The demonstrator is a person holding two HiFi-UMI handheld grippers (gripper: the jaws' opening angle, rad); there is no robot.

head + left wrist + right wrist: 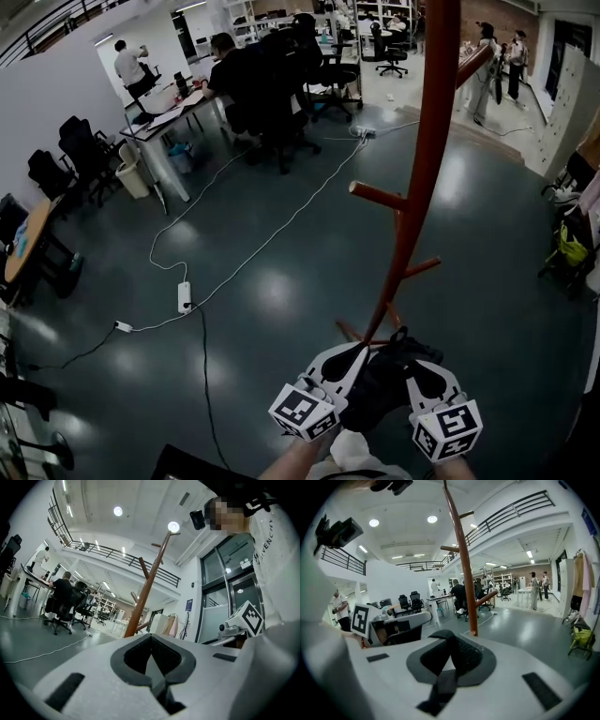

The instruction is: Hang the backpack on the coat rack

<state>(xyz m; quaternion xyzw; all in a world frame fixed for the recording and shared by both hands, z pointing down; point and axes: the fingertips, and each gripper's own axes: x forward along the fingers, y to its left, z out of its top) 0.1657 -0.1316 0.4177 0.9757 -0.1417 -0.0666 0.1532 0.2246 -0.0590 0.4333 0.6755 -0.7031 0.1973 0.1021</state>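
Observation:
The coat rack (427, 141) is a red-brown pole with short upward pegs, and its foot stands on the floor just beyond my grippers. The pole also rises ahead as coat rack (146, 581) and coat rack (464, 564). A black backpack (382, 380) hangs low between both grippers, in front of the rack's foot. My left gripper (349, 358) is shut on a black strap (163, 696). My right gripper (418, 369) is shut on another black strap (443, 684) that runs out between its grey pads. Most of the bag is hidden by the grippers.
A white cable and power strip (185, 296) cross the dark floor to the left. Desks with seated people and office chairs (253, 80) stand at the back. A round table (28, 239) is at the left. Clothes and a pushchair (570, 246) stand at the right.

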